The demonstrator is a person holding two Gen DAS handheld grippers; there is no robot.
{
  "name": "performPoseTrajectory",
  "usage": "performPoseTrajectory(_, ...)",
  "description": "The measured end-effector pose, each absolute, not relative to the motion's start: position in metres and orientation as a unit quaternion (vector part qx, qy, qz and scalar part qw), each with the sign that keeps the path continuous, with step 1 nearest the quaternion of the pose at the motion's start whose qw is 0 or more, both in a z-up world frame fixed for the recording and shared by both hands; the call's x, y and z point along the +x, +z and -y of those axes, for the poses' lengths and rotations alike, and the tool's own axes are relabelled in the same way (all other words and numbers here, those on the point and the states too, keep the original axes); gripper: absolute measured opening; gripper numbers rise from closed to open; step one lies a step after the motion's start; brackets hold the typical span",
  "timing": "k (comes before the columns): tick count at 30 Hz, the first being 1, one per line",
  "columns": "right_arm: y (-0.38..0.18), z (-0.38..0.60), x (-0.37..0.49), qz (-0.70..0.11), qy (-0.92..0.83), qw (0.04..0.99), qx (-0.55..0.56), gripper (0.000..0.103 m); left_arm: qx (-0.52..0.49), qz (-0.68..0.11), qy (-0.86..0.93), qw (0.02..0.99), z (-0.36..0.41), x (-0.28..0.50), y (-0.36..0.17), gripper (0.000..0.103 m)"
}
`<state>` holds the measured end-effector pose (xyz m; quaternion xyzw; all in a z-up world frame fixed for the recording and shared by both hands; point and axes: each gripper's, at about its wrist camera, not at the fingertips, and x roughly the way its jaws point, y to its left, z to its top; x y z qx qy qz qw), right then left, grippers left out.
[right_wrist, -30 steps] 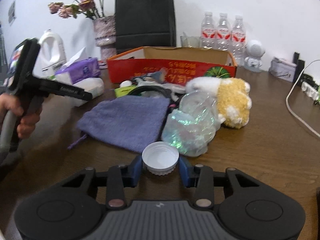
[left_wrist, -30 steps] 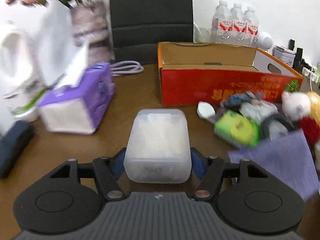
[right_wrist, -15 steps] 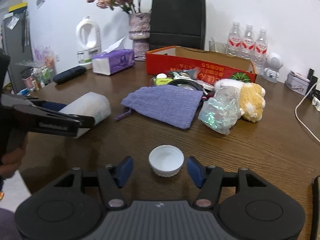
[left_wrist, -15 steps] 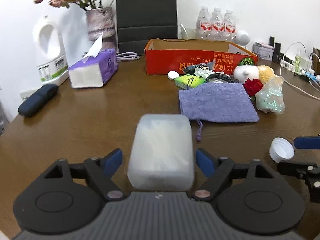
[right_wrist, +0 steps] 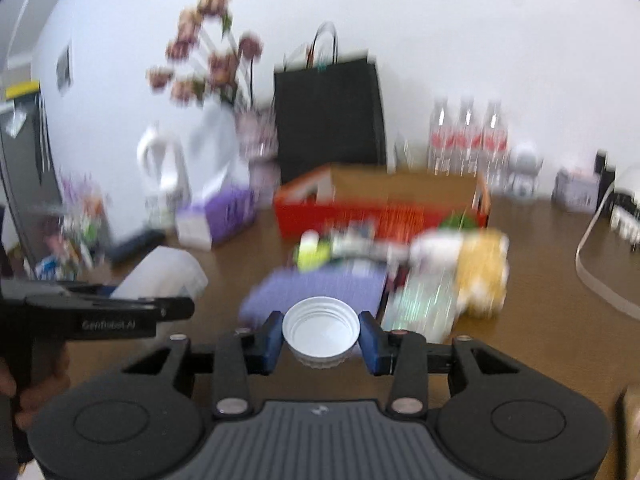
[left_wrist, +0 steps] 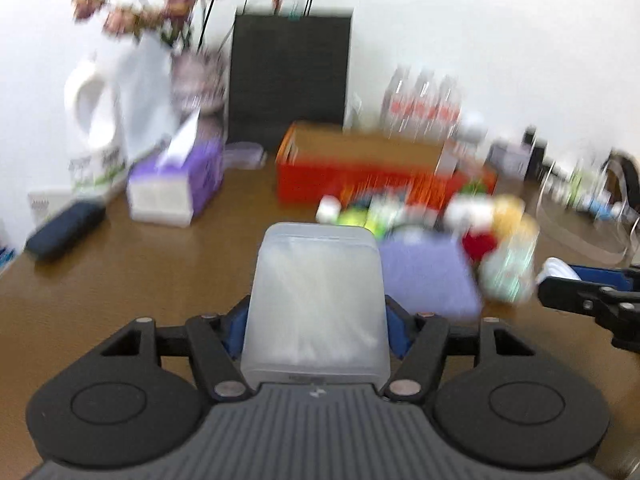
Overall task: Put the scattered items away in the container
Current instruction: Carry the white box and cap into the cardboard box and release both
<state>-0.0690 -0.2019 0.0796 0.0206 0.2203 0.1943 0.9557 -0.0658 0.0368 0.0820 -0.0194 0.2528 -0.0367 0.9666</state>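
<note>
Left gripper: jaws closing, pads pressed against a frosted plastic box held above the table, nearer the camera than the red cardboard box. Right gripper: jaws closing on a white bottle cap, open side up, also nearer than that box. Both views blurred.
</note>
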Motion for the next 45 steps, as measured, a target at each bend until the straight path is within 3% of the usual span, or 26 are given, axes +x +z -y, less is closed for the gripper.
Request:
performPoseTrajectory(5, 0.119, 0.214, 0.006, -0.201, 0.155, 0.967, 0.027, 0.039, -0.008, -0.226, -0.044, 0.973, -0.032, 0.028, 0.12, 0.066)
performPoseTrajectory(10, 0.14, 0.226, 0.129, -0.227, 0.132, 0.963, 0.052, 0.039, -0.026, -0.276, -0.039, 0.96, -0.024, 0.179, 0.131, 0.066)
performPoseTrajectory(18, 0.109, 0.225, 0.311, -0.3, 0.061, 0.95, 0.066, 0.039, 0.022, -0.317, 0.033, 0.948, -0.001, 0.338, 0.103, 0.066)
performPoseTrajectory(26, 0.045, 0.229, 0.379, -0.366, 0.009, 0.929, 0.054, 0.039, 0.065, -0.364, 0.037, 0.928, 0.003, 0.37, 0.07, 0.067)
performPoseTrajectory(32, 0.038, 0.227, 0.396, -0.38, 0.008, 0.925, 0.015, 0.039, 0.103, -0.386, 0.065, 0.914, 0.011, 0.372, 0.061, 0.068)
performPoseTrajectory(34, 0.038, 0.225, 0.399, -0.385, 0.014, 0.923, 0.005, 0.044, 0.104, -0.386, 0.061, 0.914, 0.012, 0.37, 0.064, 0.069)
performPoseTrajectory(36, 0.038, 0.222, 0.4, -0.395, 0.025, 0.918, -0.002, 0.056, 0.091, -0.386, 0.049, 0.917, 0.008, 0.369, 0.067, 0.071)
performPoseTrajectory(43, 0.059, 0.231, 0.401, -0.432, 0.042, 0.898, 0.066, 0.061, 0.051, -0.402, 0.013, 0.914, -0.002, 0.369, 0.087, 0.08)
performPoseTrajectory(45, 0.072, 0.235, 0.397, -0.445, 0.045, 0.891, 0.08, 0.067, 0.047, -0.395, 0.01, 0.918, -0.004, 0.363, 0.101, 0.083)
